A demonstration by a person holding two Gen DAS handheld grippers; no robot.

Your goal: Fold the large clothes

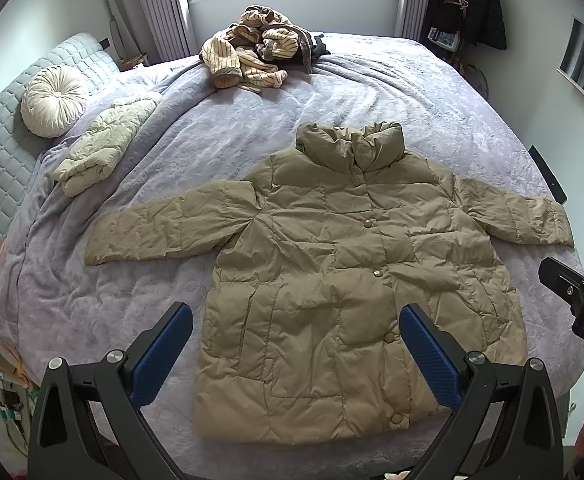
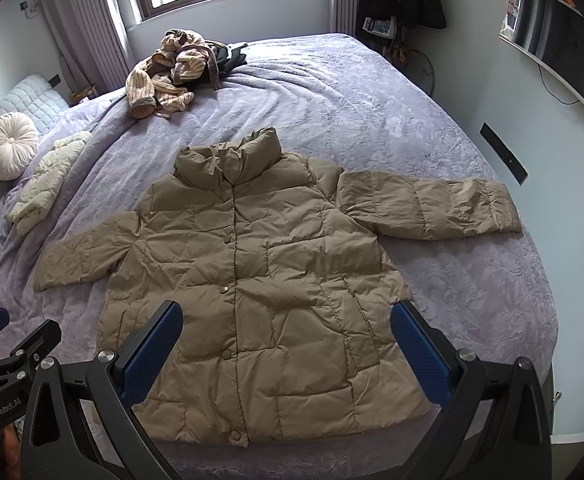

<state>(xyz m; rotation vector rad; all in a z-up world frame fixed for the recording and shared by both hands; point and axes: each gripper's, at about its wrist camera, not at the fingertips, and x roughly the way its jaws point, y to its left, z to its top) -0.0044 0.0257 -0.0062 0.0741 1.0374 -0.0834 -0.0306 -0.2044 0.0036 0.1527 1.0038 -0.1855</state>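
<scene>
A tan puffer jacket lies flat and buttoned on the purple bed, front up, collar toward the window, both sleeves spread out sideways. It also shows in the right wrist view. My left gripper is open and empty, held above the jacket's lower hem. My right gripper is open and empty too, above the hem a little further right. The right gripper shows at the right edge of the left wrist view, and the left gripper at the left edge of the right wrist view.
A folded cream quilted garment lies at the left near a round cushion. A heap of striped and dark clothes sits at the far end of the bed. A wall screen hangs at the right.
</scene>
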